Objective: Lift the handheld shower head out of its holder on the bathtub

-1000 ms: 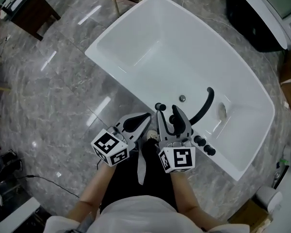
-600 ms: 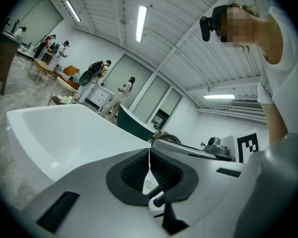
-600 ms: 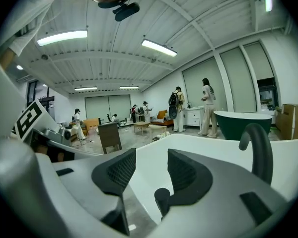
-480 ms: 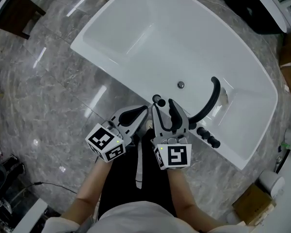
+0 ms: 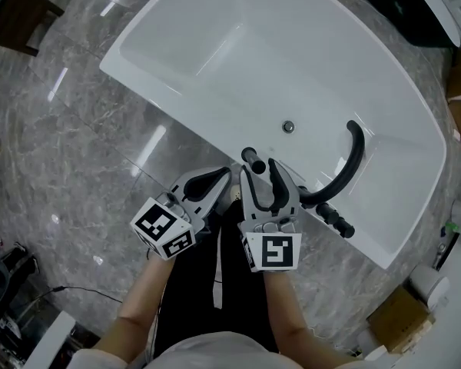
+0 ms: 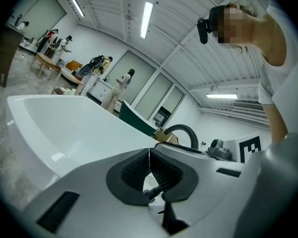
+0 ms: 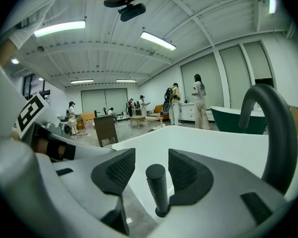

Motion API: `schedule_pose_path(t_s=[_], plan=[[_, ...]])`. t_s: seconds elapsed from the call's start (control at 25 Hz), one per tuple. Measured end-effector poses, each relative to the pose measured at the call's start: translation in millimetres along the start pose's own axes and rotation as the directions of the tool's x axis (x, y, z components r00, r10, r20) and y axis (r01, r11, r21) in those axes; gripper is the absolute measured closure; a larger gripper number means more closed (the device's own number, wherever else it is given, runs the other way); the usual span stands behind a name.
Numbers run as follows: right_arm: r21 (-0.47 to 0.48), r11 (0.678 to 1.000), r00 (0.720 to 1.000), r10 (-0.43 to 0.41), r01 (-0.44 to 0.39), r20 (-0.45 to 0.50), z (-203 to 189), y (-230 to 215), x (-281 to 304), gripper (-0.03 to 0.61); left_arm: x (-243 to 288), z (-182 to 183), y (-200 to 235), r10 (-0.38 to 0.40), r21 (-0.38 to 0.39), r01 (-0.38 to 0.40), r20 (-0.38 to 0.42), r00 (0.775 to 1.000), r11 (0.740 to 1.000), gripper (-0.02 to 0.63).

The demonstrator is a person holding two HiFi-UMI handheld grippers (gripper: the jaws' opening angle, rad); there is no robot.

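The head view looks steeply down from above the person onto the white bathtub (image 5: 292, 44), both grippers low in frame. The left gripper (image 5: 219, 179) view sits low at the tub's near rim, tilted up across the basin toward the ceiling. The right gripper (image 5: 263, 174) view, also tilted up, sits very close to the black shower handle (image 7: 156, 187). All three share the tub and the arched black spout (image 5: 346, 167). Both gripper views catch what is probably the head camera (image 7: 131, 9).
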State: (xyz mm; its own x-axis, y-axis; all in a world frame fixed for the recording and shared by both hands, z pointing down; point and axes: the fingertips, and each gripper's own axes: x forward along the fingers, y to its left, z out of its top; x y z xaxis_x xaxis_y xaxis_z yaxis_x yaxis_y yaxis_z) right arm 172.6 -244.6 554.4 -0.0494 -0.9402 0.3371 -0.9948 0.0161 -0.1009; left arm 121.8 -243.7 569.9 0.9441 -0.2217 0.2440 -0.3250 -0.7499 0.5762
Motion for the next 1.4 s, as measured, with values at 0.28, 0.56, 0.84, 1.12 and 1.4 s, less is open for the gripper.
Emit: schedule_pose_path(t_s=[0.28,0.56,0.84,1.12,1.4], plan=[[0.034,0.999,0.999,0.004,-0.003,-0.032,-32.2,-6.0,15.1,0.38,5.2,-32.0,20.0,0.022,-0.048,-0.023,-0.024,0.999,0.999,0.601],[0.042,0.999,0.998,0.01,-0.007,-0.068,-64.1,-10.4,36.0,0.38,10.7,-53.0,45.0,0.041,-0.064,-0.043,-0.036,0.999,0.997,0.601],[0.026,0.999,0.994,0.046,-0.043,-0.096,-91.2,-13.8,53.1,0.38,21.2,-69.3,67.6,0.065,-0.049,-0.067,-0.044,0.997,0.997,0.601],[0.091,0.996,0.991,0.015,-0.003,-0.13,-107.3,-22.7,63.6,0.382,18.5,-74.5,73.4,0.082,-0.072,-0.084,-0.037,0.996,0.994,0.601],[-0.023,1.0,0.989,-0.021,0.018,-0.143,-107.2,-24.2,66.3,0.442,18.5,-72.1,73.4,0.087,-0.081,-0.089,-0.03,0.996,0.993,0.601]])
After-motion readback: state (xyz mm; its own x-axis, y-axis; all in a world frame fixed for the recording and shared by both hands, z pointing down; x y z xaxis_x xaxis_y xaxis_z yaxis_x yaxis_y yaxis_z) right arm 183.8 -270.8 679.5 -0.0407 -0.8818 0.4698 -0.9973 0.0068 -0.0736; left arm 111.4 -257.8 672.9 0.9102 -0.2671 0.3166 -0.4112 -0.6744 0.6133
